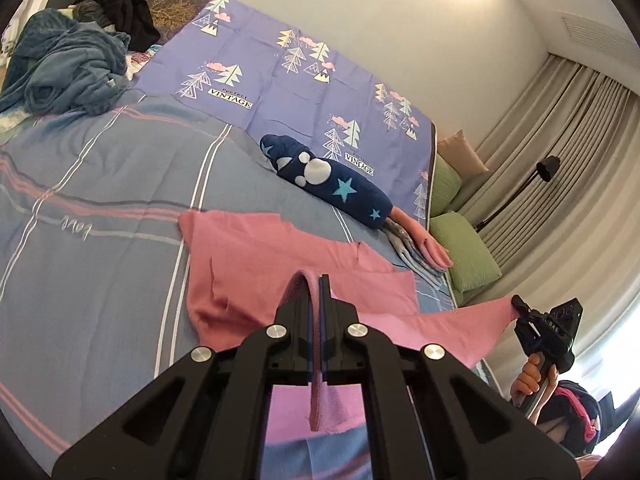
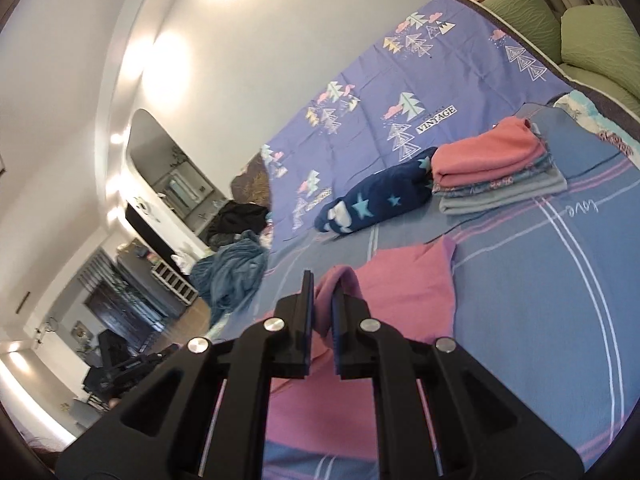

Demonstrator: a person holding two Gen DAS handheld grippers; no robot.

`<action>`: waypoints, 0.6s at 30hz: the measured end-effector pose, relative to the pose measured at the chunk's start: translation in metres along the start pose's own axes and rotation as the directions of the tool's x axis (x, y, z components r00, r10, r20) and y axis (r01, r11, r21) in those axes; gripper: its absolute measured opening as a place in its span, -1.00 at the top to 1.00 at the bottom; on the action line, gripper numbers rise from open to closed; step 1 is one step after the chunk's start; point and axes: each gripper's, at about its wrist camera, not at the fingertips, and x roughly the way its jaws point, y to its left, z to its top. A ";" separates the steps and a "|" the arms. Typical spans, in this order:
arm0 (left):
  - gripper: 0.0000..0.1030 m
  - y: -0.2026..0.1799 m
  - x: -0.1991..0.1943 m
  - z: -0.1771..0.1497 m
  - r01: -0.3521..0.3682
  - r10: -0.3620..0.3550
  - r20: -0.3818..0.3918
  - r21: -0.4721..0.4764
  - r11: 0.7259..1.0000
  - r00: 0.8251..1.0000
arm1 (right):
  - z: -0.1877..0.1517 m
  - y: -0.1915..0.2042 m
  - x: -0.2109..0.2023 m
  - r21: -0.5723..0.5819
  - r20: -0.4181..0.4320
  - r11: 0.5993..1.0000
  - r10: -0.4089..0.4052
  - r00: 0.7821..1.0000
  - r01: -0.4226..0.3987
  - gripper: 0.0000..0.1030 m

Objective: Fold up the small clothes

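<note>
Both grippers' fingers (image 1: 325,288) pinch the pink garment (image 1: 248,264), left gripper (image 1: 319,292) and right gripper (image 2: 323,304) each clamped on an edge above the bed (image 1: 100,168); I judge several done, given the folded stack (image 2: 500,176), this fold half made

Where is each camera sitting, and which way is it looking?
Left wrist: sits on the left hand-held gripper, looking along its fingers across the bed at the pink garment it pinches; the right hand-held gripper and the person's hand show.
Right wrist: sits on the right hand-held gripper, looking across the bed toward the folded stack; only its fingers show.
Both share: the pink garment, navy star bundle, blue blanket.
</note>
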 end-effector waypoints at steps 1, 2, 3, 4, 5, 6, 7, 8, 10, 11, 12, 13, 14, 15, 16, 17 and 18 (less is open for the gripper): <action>0.96 0.000 0.006 0.005 -0.003 0.003 -0.005 0.002 1.000 1.000 | 0.003 -0.002 0.007 -0.005 -0.001 1.000 -0.016 1.000 0.016 0.85; 0.96 0.001 0.014 0.012 -0.003 0.003 -0.012 0.004 1.000 1.000 | 0.009 -0.006 0.018 -0.007 -0.004 0.999 -0.033 0.999 0.033 0.85; 0.96 0.002 0.019 0.017 -0.005 0.006 -0.017 0.003 1.000 1.000 | 0.012 -0.008 0.024 -0.004 -0.009 0.999 -0.039 0.999 0.039 0.85; 0.96 0.004 0.028 0.024 -0.016 0.016 -0.024 -0.003 1.000 1.000 | 0.016 -0.013 0.033 0.003 -0.015 0.999 -0.045 0.999 0.045 0.85; 0.96 0.005 0.034 0.029 -0.023 0.023 -0.030 -0.007 1.000 0.999 | 0.020 -0.016 0.041 0.010 -0.021 0.999 -0.052 0.998 0.052 0.85; 0.96 0.010 0.045 0.037 -0.033 0.033 -0.039 -0.014 0.999 0.999 | 0.026 -0.023 0.054 0.018 -0.029 0.998 -0.067 0.997 0.067 0.85; 0.96 0.013 0.053 0.042 -0.043 0.042 -0.044 -0.022 0.999 0.998 | 0.030 -0.027 0.063 0.020 -0.035 0.997 -0.079 0.996 0.080 0.85; 0.96 0.018 0.064 0.047 -0.059 0.057 -0.049 -0.033 0.998 0.997 | 0.035 -0.031 0.074 0.020 -0.043 0.995 -0.095 0.995 0.096 0.85; 0.96 0.029 0.082 0.054 -0.092 0.088 -0.058 -0.054 0.994 0.994 | 0.042 -0.041 0.097 0.007 -0.062 0.993 -0.120 0.991 0.120 0.85; 0.96 0.034 0.093 0.056 -0.107 0.102 -0.066 -0.064 0.992 0.993 | 0.044 -0.047 0.110 0.003 -0.074 0.990 -0.137 0.988 0.138 0.85; 0.96 0.043 0.109 0.060 -0.123 0.116 -0.081 -0.085 0.989 0.990 | 0.046 -0.053 0.122 0.001 -0.090 0.988 -0.151 0.984 0.152 0.84; 0.95 0.053 0.124 0.062 -0.133 0.123 -0.097 -0.112 0.985 0.988 | 0.047 -0.062 0.138 0.001 -0.120 0.986 -0.168 0.978 0.169 0.84; 0.94 0.060 0.135 0.064 -0.142 0.129 -0.106 -0.128 0.982 0.986 | 0.047 -0.069 0.150 0.003 -0.140 0.983 -0.182 0.973 0.185 0.80; 0.88 0.072 0.152 0.067 -0.169 0.153 -0.119 -0.142 0.975 0.981 | 0.046 -0.082 0.171 0.001 -0.176 0.978 -0.207 0.962 0.210 0.74; 0.62 0.082 0.164 0.068 -0.210 0.193 -0.120 -0.154 0.965 0.974 | 0.043 -0.091 0.185 -0.001 -0.197 0.970 -0.239 0.951 0.244 0.67; 0.44 0.094 0.172 0.070 -0.257 0.238 -0.121 -0.176 0.950 0.964 | 0.040 -0.101 0.195 0.007 -0.211 0.959 -0.276 0.938 0.284 0.41; 0.32 0.104 0.174 0.070 -0.281 0.260 -0.120 -0.218 0.935 0.958 | 0.038 -0.108 0.200 0.021 -0.220 0.952 -0.292 0.931 0.304 0.34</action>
